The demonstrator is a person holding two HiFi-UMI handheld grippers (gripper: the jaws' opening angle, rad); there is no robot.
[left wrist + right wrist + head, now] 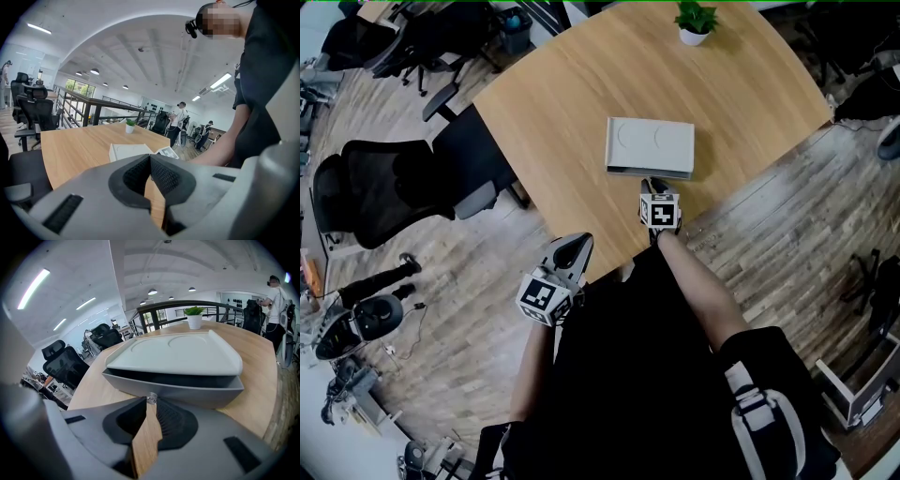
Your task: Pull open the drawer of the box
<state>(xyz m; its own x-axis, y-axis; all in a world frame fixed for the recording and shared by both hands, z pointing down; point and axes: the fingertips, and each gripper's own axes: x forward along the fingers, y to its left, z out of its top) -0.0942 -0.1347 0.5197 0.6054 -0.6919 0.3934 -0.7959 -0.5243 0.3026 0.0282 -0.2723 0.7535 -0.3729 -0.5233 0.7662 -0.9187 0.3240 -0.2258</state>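
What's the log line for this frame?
right tongs: shut on knob | drawer: partly open | left tongs: shut, empty

A pale wooden table [553,122] with a curved edge stands on a plank floor [787,216]. A flat grey box [651,145] lies near its near edge, its drawer [178,389] standing a little way out. A small potted plant [695,23] stands well apart at the far edge.
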